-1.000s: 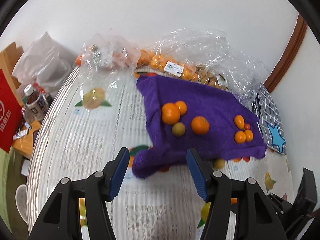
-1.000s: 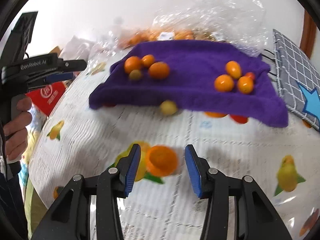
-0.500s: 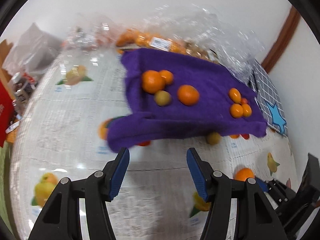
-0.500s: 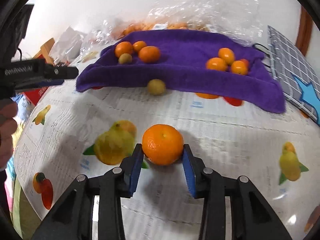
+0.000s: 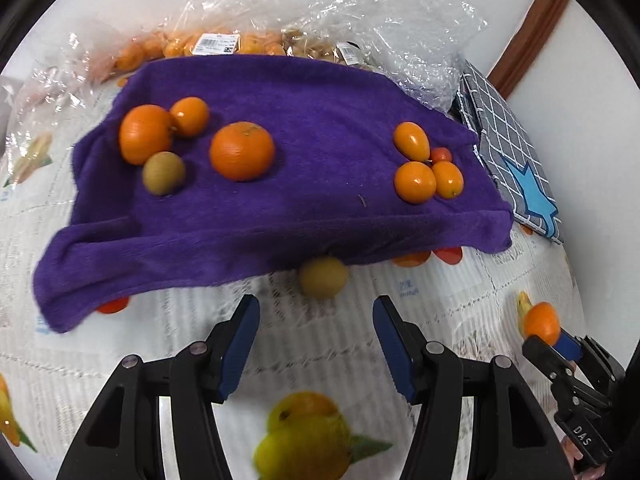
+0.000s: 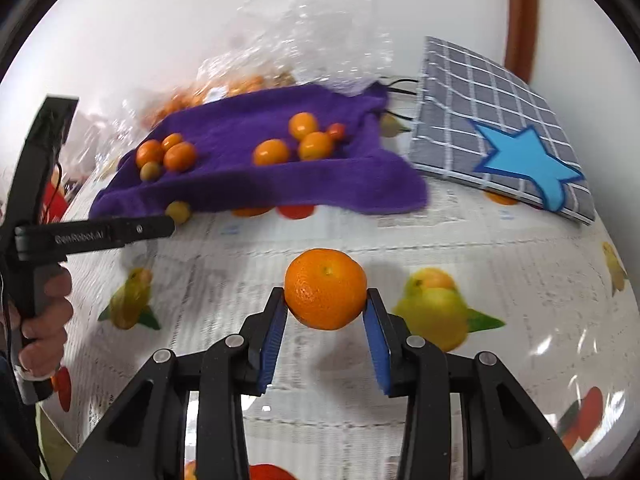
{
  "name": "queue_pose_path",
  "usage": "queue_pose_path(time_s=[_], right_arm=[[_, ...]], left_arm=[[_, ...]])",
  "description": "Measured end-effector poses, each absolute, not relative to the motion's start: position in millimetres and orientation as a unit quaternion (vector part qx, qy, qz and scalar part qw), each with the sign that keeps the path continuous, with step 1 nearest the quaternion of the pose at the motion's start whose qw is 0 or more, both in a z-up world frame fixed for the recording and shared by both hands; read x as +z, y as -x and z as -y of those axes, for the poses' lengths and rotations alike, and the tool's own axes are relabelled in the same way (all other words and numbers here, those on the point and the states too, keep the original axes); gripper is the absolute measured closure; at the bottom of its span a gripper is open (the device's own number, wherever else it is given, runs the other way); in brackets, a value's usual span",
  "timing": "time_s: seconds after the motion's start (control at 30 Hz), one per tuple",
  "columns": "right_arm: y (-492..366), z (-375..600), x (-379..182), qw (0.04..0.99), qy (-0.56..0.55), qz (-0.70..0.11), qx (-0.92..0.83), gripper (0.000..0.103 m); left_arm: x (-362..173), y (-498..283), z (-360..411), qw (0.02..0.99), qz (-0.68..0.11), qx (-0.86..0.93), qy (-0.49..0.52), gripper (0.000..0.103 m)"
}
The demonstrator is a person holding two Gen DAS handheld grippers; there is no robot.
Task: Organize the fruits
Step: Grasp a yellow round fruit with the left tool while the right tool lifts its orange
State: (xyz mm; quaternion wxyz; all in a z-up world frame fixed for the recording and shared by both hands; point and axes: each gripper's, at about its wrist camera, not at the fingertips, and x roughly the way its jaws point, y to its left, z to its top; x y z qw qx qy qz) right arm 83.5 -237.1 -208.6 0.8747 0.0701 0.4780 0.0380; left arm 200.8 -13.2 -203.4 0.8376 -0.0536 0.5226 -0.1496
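Left wrist view: left gripper (image 5: pixel 316 344) spread wide with nothing between the blue pads, hovering above the fruit-print tablecloth (image 5: pixel 460 292) just short of the purple towel (image 5: pixel 304 120). Lying at the towel's near hem, a yellow-green fruit (image 5: pixel 323 277), just ahead of the fingertips and not touching them. On the towel's left part, three oranges (image 5: pixel 242 151) and one greenish fruit (image 5: pixel 164 173) bunched together; on its right part, a cluster of small orange fruits (image 5: pixel 416 182) with a tiny red one (image 5: pixel 441 155) tucked among them. Behind the towel, clear plastic bags (image 5: pixel 360 12) holding more fruit. To the towel's right, a grey checked board with a blue star (image 5: pixel 516 152). Far right of the towel's near corner, the right gripper (image 5: pixel 554 334) seen side-on, clamped on a mandarin (image 5: pixel 542 322).

Right wrist view: right gripper (image 6: pixel 326 308) closed on the mandarin (image 6: pixel 326 288), pads pressed to both its sides, held above the tablecloth (image 6: pixel 500 240), well short of the towel (image 6: pixel 256 184). At the towel's left near corner, the left gripper (image 6: pixel 160 228) next to the yellow-green fruit (image 6: pixel 178 211). Right of the towel, the checked board (image 6: pixel 460 112).
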Motion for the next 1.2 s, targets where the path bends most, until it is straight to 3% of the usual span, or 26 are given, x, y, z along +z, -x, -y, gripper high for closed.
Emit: queue_pose_path(time_s=[0.07, 0.2, 0.6, 1.2], right_arm=[[-84, 245, -210, 0.874, -0.076, -0.479, 0.033, 0.064], [-86, 253, -213, 0.872, -0.082, -0.482, 0.027, 0.064], [-92, 250, -208, 0.871, -0.090, -0.482, 0.024, 0.064], [-93, 246, -149, 0.886, -0.092, -0.454, -0.011, 0.064]], left_arm=[[-204, -203, 17, 0.842, -0.518, -0.144, 0.047, 0.054], [-205, -208, 20, 0.847, -0.515, -0.123, 0.044, 0.077], [-194, -185, -8, 0.842, -0.529, -0.098, 0.051, 0.077], [-123, -137, -91, 0.878, -0.467, -0.049, 0.092, 0.078]])
